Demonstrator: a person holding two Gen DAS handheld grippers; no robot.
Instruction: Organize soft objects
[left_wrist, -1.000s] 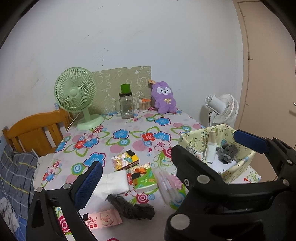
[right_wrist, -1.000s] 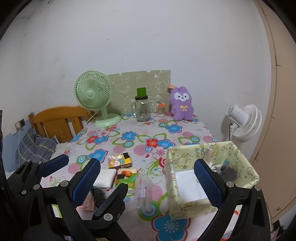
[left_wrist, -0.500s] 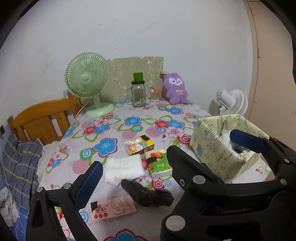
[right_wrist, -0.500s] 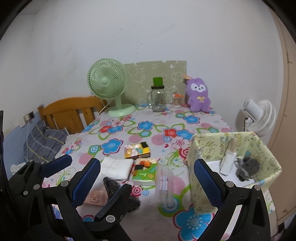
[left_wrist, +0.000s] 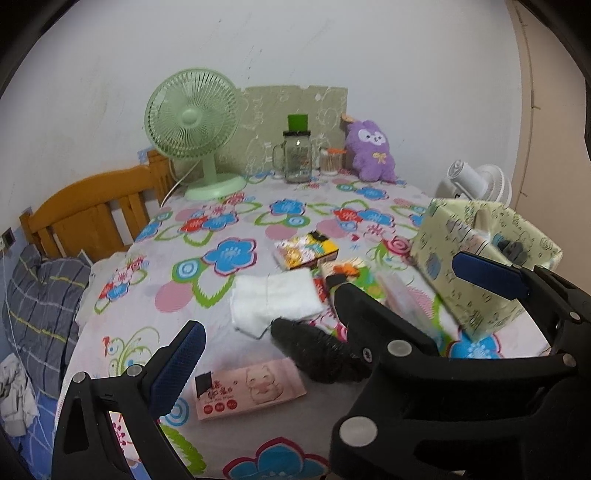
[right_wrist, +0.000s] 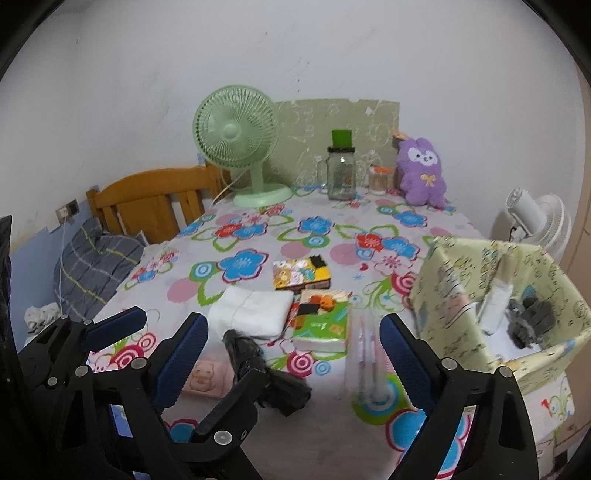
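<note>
Holding the right claw (right_wrist: 291, 321) spread wide above the near part of the floral surface (right_wrist: 332, 236), having just been drawing its jaws slightly closer, yet pinching nothing: only open air between the blue pads, with the things on the surface lying lower down beyond that gap. Holding the left claw (right_wrist: 199, 341) just beside it, likewise spread wide and gripping nothing, its fingers interleaving with the right claw's, and so hiding one of its own fingers behind the right claw's black frame in the left wrist view. Reaching with one left finger over the black soft bundle (right_wrist: 242, 349); whether touching it, impossible to tell. Finding that bundle lying flat near the front edge of the surface, long and narrow, running its long axis diagonally from far-left to near-right in the right wrist view, its far end pointing at the near edge of the folded white cloth (right_wrist: 251, 312), just beside or against it. Seeing a pink wipes pack (left_wrist: 251, 391) on the bundle's near-left side, a green tissue pack (right_wrist: 325, 325) right of the white cloth, and, further right, the patterned fabric bin (right_wrist: 443, 295) holding a grey glove-like item (right_wrist: 532, 317). Seeing a purple plush toy (right_wrist: 421, 173) sitting upright at the far edge by the wall.
</note>
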